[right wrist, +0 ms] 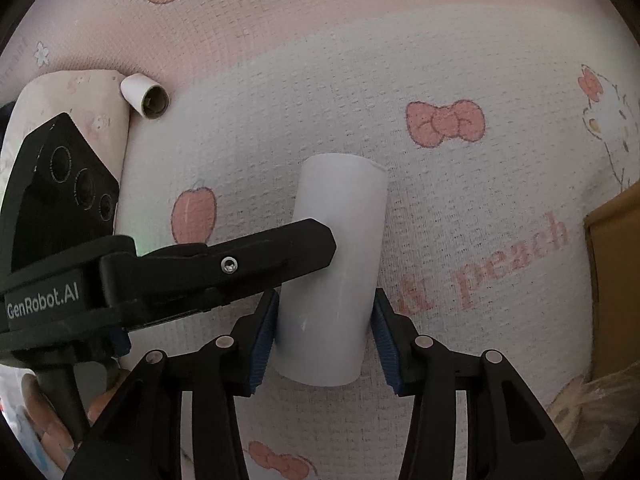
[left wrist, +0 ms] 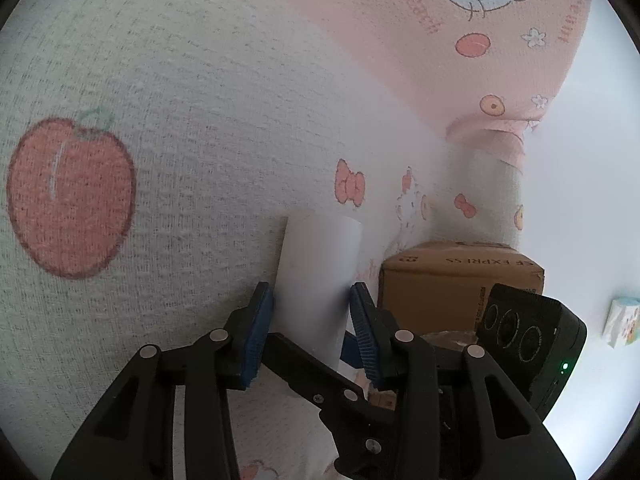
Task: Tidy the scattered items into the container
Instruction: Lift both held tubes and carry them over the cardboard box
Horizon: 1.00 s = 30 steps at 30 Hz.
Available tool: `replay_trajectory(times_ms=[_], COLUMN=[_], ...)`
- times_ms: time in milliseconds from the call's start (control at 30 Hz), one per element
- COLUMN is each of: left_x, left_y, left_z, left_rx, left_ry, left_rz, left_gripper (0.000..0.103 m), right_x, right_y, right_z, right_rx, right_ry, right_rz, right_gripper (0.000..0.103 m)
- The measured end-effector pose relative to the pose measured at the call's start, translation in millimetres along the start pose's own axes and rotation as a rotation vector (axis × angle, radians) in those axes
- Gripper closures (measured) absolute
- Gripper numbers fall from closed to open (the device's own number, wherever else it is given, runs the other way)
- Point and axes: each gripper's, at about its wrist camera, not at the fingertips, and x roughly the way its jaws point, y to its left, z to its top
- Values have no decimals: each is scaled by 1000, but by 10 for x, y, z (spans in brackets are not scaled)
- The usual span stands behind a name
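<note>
A white paper tube [left wrist: 320, 264] sits between the blue pads of my left gripper [left wrist: 314, 296], and both pads touch its sides. My right gripper [right wrist: 326, 308] has its pads against the same white tube [right wrist: 340, 264] nearer its lower end. One finger [right wrist: 280, 258] of the left gripper reaches in from the left and crosses over the tube. The right gripper's black camera housing [left wrist: 528, 332] shows at the lower right of the left wrist view. A brown cardboard box [left wrist: 460, 280] stands just right of the tube. A second, shorter tube [right wrist: 145, 96] lies far off at the upper left.
Everything rests on a patterned pink and white bedspread [left wrist: 180, 140]. A pillow [right wrist: 80, 120] lies beside the short tube. The box's edge [right wrist: 616, 280] and crumpled clear plastic [right wrist: 600, 408] show at the right. A small printed packet [left wrist: 624, 320] is at the far right.
</note>
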Motion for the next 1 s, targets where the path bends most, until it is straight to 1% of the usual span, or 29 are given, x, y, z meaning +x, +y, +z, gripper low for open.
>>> replay_trajectory(times_ms=[133, 267, 367, 433, 500, 667, 867, 1000], left_x=[-107, -287, -465, -603, -728, -1010, -1226, -1346], left_y=[-88, -225, -376, -524, -690, -1074, -1437, -1664], left_z=[-41, -105, -149, -187, -221, -322, -443, -553], left_rx=[19, 68, 128, 189, 247, 337, 386, 437], left_ry=[-21, -56, -97, -137, -164, -222, -277, -309], left_rz=[-24, -24, 11, 53, 77, 74, 51, 53], left_gripper=[60, 60, 62, 64, 64, 64, 64, 64], right_x=[-142, -340, -497, -559, -695, -1048, -1411, -1684], right_y=[90, 124, 203, 342, 422, 656, 804, 810], right_z=[-26, -94, -117, -104, -108, -80, -90, -144], right_rx=[-34, -71, -92, -104, -119, -187, -227, -243], right_ry=[-29, -53, -78, -103, -133, -227, -323, -376], right_rz=[-10, -3, 14, 25, 33, 11, 9, 4], right_gripper=[60, 60, 60, 60, 60, 60, 60, 60])
